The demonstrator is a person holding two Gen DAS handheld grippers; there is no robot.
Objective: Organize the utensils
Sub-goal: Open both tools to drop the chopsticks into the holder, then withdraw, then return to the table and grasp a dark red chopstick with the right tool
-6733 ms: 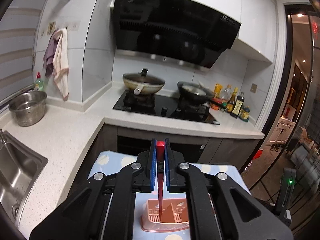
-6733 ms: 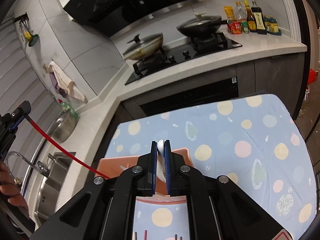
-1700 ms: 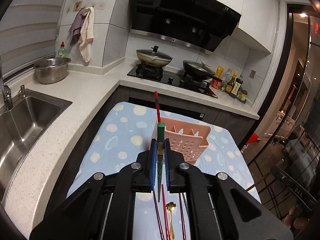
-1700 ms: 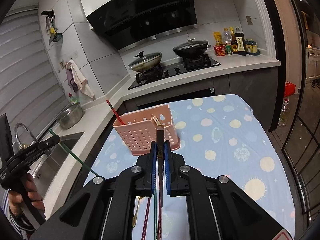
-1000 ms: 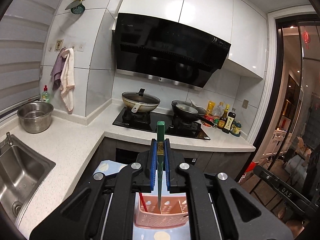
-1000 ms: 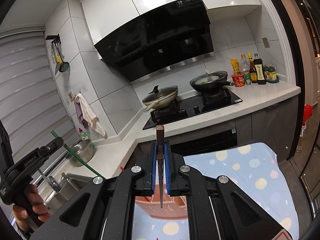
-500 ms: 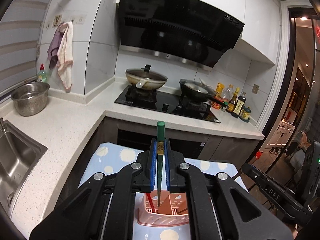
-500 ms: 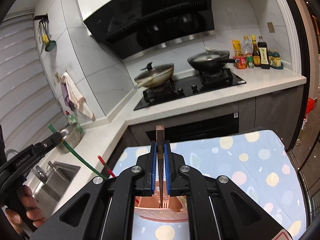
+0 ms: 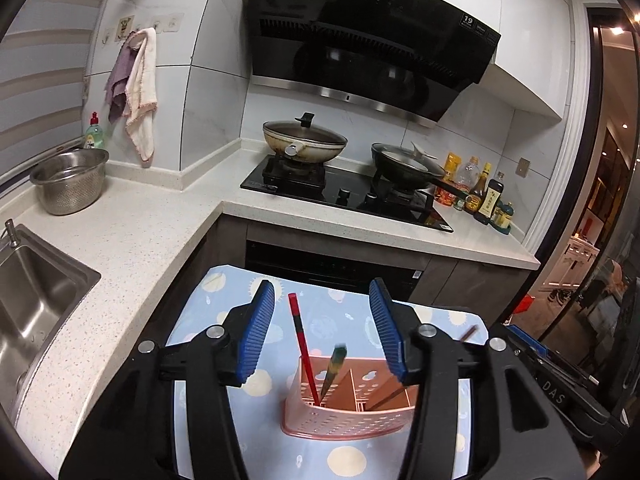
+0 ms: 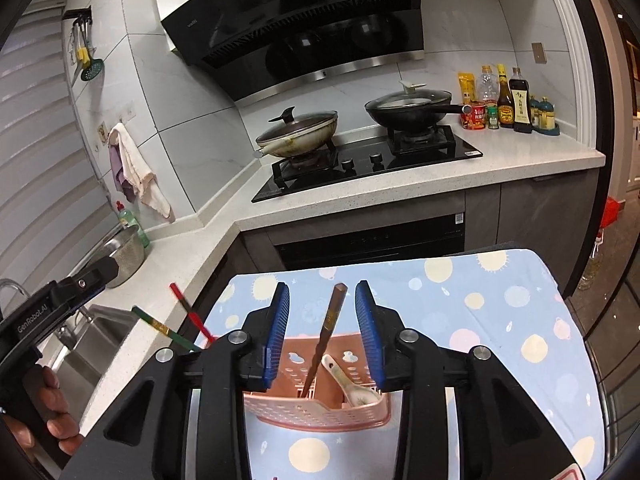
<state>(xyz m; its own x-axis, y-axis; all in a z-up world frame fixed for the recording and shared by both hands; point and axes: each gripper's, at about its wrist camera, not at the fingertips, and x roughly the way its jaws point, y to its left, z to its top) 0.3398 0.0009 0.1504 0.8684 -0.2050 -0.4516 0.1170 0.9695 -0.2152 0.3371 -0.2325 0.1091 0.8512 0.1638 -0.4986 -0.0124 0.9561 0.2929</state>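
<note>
A pink perforated utensil caddy stands on the spotted blue tablecloth. My left gripper is open above it. A red chopstick and a green chopstick lean loose in the caddy's left compartment; a brown chopstick leans on the right. My right gripper is open above the caddy, with the brown chopstick standing free between the jaws beside a white ceramic spoon. The red and green chopsticks stick out left.
The counter holds a sink, a steel colander, a hob with two pans, and sauce bottles. My left hand and its gripper handle show at the left of the right wrist view.
Both grippers have opened and let go: the green chopstick dropped from the left into the caddy, the brown chopstick from the right. Both grippers are slightly lower over the caddy.
</note>
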